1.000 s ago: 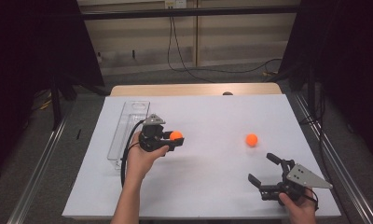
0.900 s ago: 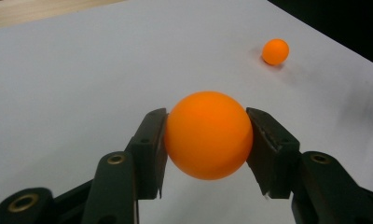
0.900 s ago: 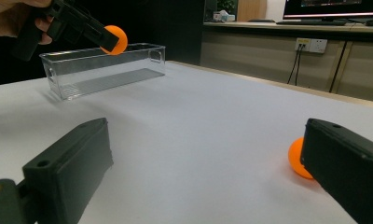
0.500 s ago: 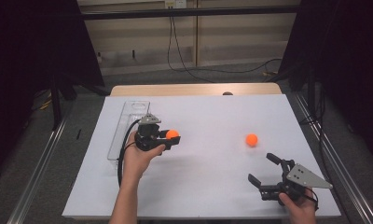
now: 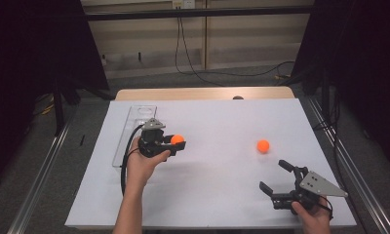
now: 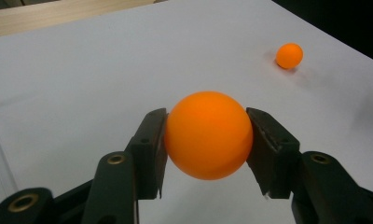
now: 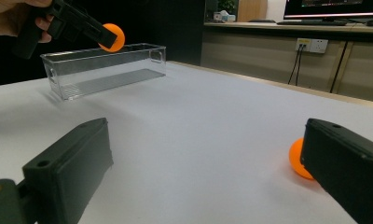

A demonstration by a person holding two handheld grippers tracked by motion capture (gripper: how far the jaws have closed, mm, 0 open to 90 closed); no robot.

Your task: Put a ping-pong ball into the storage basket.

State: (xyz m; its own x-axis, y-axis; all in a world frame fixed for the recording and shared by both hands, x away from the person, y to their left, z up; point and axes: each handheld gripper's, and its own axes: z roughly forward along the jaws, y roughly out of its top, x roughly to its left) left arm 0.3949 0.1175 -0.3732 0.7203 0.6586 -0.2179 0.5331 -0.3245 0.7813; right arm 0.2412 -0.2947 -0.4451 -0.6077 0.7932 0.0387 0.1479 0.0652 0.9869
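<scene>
An orange ball (image 6: 208,135) is held between the jaws of the left gripper (image 5: 156,141), the pads pressed against its two sides, and it is carried clear of the desk (image 5: 217,126). Compared with the high view of a second ago, the gripper and its ball are seen a little closer to the clear bin (image 5: 134,119) at the desk's left edge; the shift is small, and the grip on the ball is unchanged. In the right gripper view the held ball is seen above the bin's rim line, though whether it is truly over the opening cannot be told from that angle. It is judged that the carry toward the bin is under way and that the drop is not yet made; the bin appears empty.

The second ball (image 5: 263,146) lies on the desk, right of centre, where it lay before. The right gripper (image 5: 281,183) is held low near the desk's front right corner, jaws wide with nothing between them, the second ball just beyond one jaw and unmoved.
</scene>
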